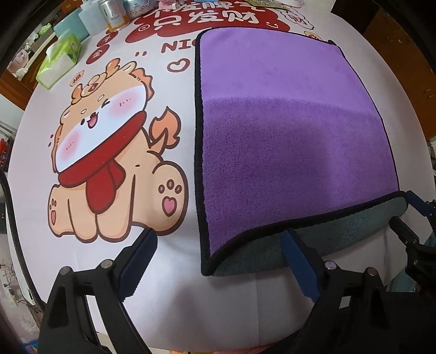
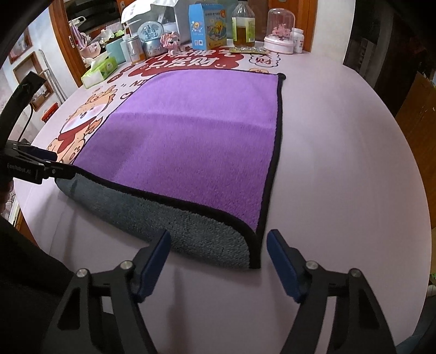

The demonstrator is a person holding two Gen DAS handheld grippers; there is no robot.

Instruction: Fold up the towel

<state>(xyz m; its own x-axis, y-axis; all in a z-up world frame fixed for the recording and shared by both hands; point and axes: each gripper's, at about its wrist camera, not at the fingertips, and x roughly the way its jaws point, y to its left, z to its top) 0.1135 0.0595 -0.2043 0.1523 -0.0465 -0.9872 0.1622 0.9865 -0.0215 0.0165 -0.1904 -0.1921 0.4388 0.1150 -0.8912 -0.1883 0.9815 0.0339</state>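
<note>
Right in front of my right claw (image 2: 218, 261) is the near right corner of the purple towel (image 2: 196, 130). My two blue fingers (image 2: 283, 264) are wide apart and hold nothing, with the corner between them. That near edge curls up, so I can see the gray underside (image 2: 174, 220). My left claw (image 1: 218, 261) is apart too, by the near left corner. Past the curl, the towel lies flat on the table cover (image 2: 340, 163), running long away from me. Both claws are near a corner. I think the fold goes forward, away from me. Far back stand a tissue box (image 2: 99, 71) and bottles (image 2: 243, 26).
</note>
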